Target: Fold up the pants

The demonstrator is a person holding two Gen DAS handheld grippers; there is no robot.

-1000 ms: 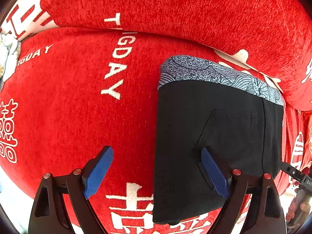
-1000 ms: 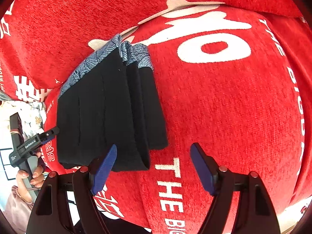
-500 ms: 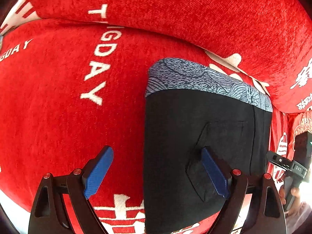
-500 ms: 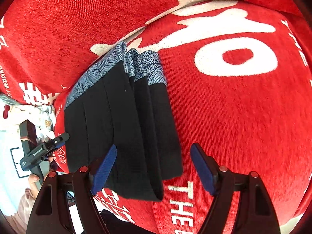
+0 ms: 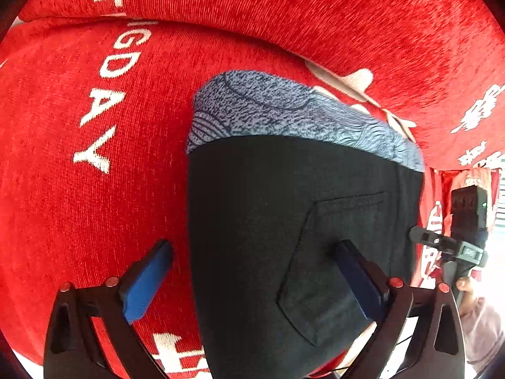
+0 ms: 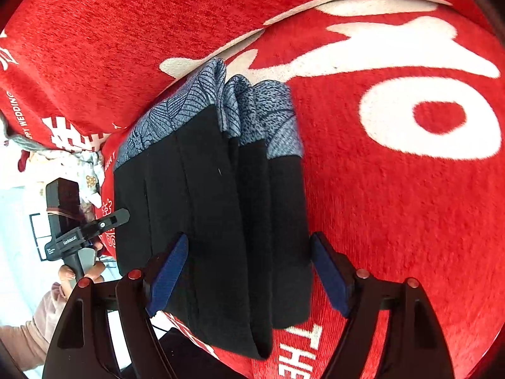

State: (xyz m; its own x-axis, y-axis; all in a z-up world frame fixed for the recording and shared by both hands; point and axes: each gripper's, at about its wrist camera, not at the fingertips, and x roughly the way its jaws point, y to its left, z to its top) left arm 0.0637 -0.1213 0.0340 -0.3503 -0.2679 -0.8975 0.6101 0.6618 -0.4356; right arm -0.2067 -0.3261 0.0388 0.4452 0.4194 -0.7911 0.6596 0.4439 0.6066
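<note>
Black pants (image 5: pixel 268 221) with a grey-blue patterned waistband (image 5: pixel 284 110) lie folded in a stack on a red sofa cover. A back pocket faces up. In the right wrist view the pants (image 6: pixel 221 205) show several folded layers. My left gripper (image 5: pixel 252 271) is open over the pants' left edge, one finger on the red cover, the other over the pocket. My right gripper (image 6: pixel 249 271) is open, its fingers spanning the folded stack's near end. Neither holds anything.
The red sofa cover (image 5: pixel 79 205) with white lettering spreads all around, a back cushion (image 5: pixel 284 9) rising behind. The right gripper's body (image 5: pixel 464 227) shows at the right edge. The left one (image 6: pixel 72 221) and the person's hand show in the right wrist view.
Both grippers have moved in closer over the pants, which now fill more of each view. The jaws stayed open and the pants have not moved.
</note>
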